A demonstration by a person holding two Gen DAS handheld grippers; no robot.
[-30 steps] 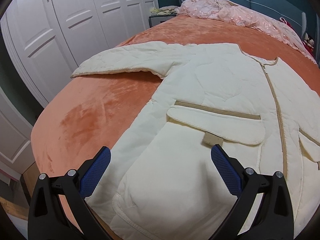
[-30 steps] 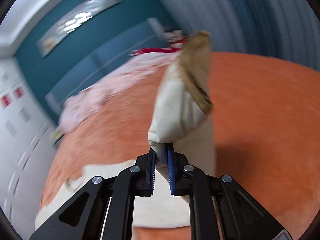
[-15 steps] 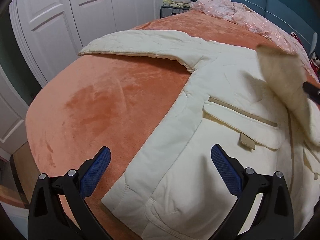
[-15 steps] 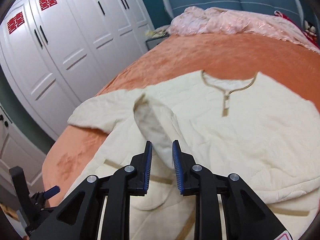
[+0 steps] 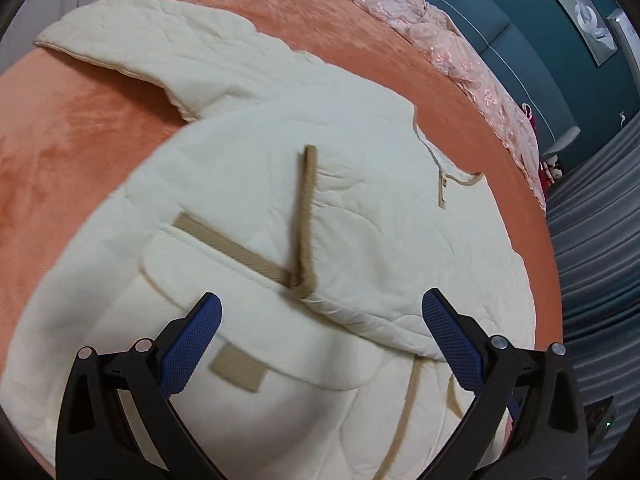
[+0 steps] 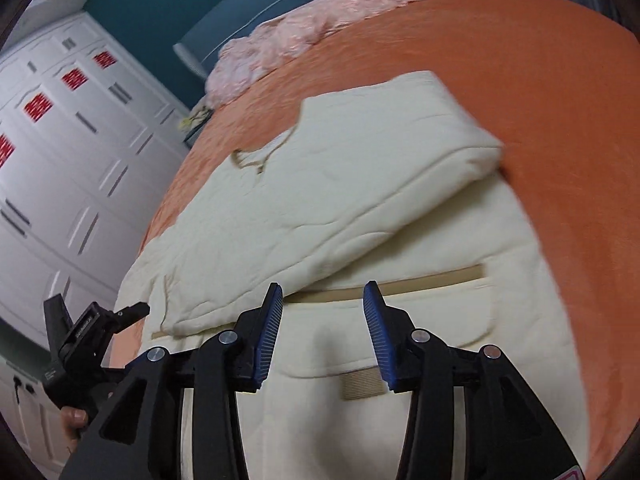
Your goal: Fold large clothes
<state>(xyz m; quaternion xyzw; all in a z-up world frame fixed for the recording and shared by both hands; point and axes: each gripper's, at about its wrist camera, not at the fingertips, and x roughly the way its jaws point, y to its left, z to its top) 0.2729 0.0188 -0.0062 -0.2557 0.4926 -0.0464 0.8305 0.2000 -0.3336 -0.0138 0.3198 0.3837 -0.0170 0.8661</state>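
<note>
**Two grippers over one half-folded coat**

Opening its jaws with nothing between the two blue pads, the right gripper (image 6: 323, 332) hovers at the lower centre of its frame above one cream quilted coat (image 6: 328, 208). The left gripper (image 5: 320, 344), spread wide and empty, hangs over the same garment. One sleeve (image 5: 372, 240) lies folded across the chest, its tan cuff (image 5: 306, 216) near centre frame; the other sleeve (image 5: 132, 36) stretches to the upper left. Two flap pockets (image 5: 256, 312) show. The coat lies on one orange bedspread (image 5: 72, 128), a pink quilt (image 5: 460, 52) bunched at the upper right. A white wardrobe (image 6: 60, 152) fills the left edge of the right view.
</note>
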